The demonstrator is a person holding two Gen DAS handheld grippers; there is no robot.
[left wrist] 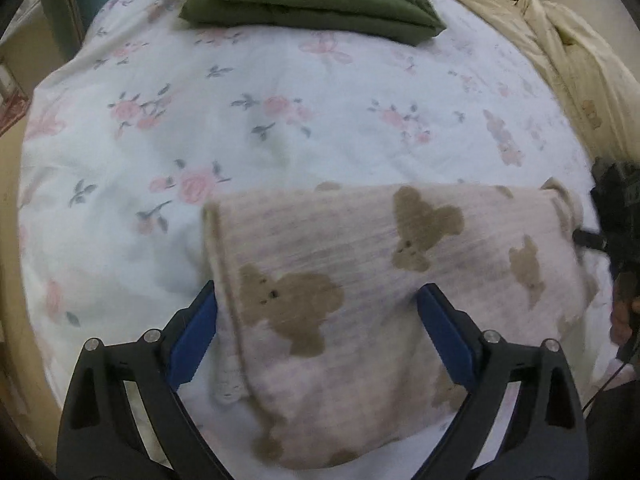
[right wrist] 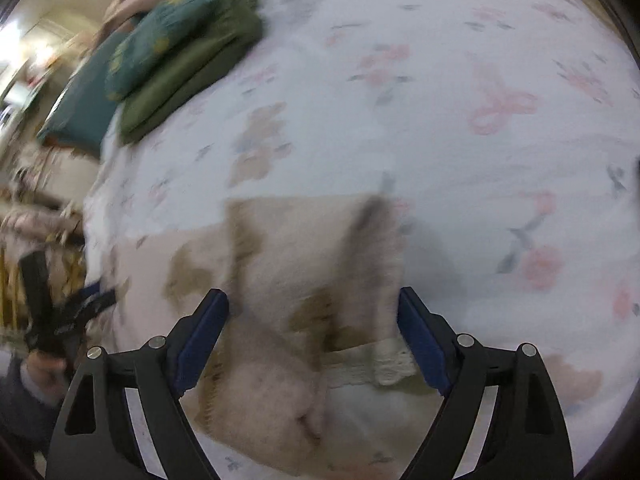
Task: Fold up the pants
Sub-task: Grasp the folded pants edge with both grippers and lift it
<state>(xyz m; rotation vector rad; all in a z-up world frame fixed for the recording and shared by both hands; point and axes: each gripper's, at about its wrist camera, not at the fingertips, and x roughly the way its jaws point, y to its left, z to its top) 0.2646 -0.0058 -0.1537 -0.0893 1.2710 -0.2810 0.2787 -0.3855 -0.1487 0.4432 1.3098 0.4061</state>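
Note:
The pants [left wrist: 360,280] are pale pink knit with brown bear prints, lying folded on the floral bed sheet [left wrist: 200,120]. My left gripper [left wrist: 318,288] hangs over their left part with its jaws wide apart, blue pads off the cloth; it is open. In the blurred right wrist view, my right gripper [right wrist: 312,293] stands open over the pants [right wrist: 296,264] near a white lace band [right wrist: 384,364], with cloth between the fingers but not pinched. Each gripper shows at the edge of the other's view: right gripper [left wrist: 616,216], left gripper [right wrist: 60,316].
A stack of folded green clothes [left wrist: 316,0] lies at the far side of the bed, topped by a teal patterned piece [right wrist: 172,28]. A cream duvet [left wrist: 560,48] is bunched along the right. The bed's edge drops off at the left [left wrist: 24,200]. A hand [right wrist: 40,368] holds the left gripper.

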